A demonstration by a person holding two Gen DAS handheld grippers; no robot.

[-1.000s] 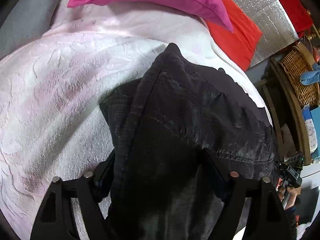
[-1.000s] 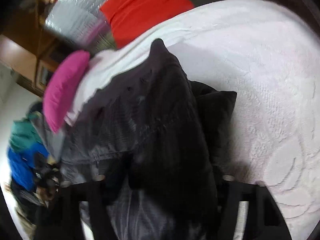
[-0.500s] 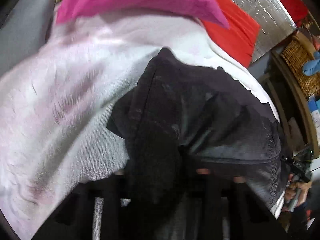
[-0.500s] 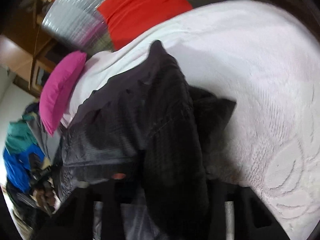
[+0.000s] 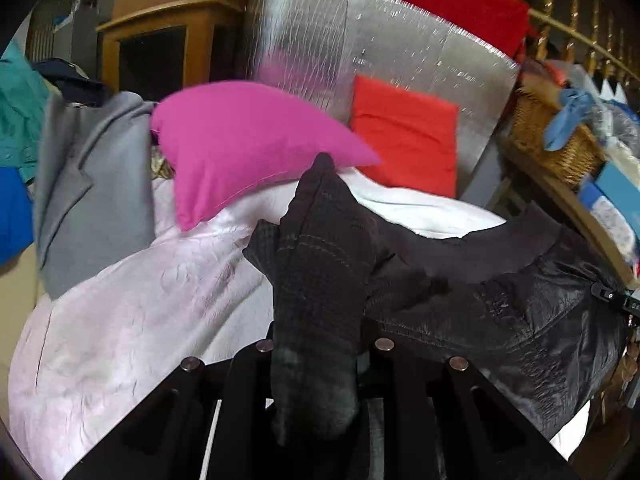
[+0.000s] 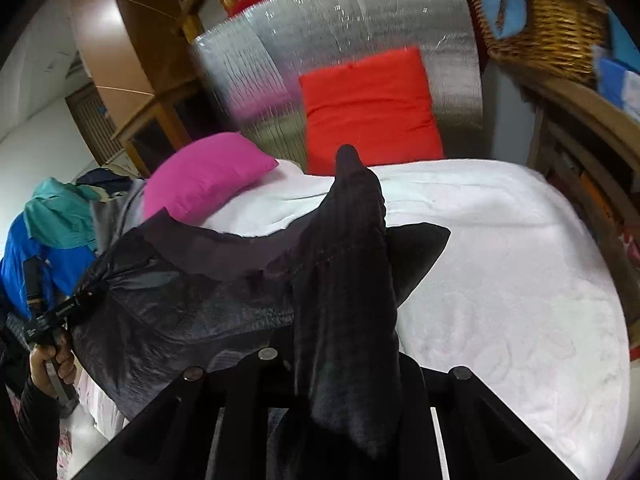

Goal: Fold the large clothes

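Observation:
A large black jacket with a shiny quilted side hangs stretched between my two grippers above the white-pink bedspread. In the left wrist view my left gripper has its jaws closing on a bunched black edge of the jacket, with the pads pressing on the cloth. The right wrist view shows my right gripper with its jaws closing the same way on another gathered fold of the jacket. The left gripper, held by a hand, shows at that view's left edge.
A pink pillow and a red cushion lie at the head of the bed against a silver foil board. A grey coat lies left of the bed. A wicker basket stands on a shelf at the right.
Both grippers went from open around the jacket to shut on it and then rose, lifting the jacket off the bedspread. The head of the bed has come into view.

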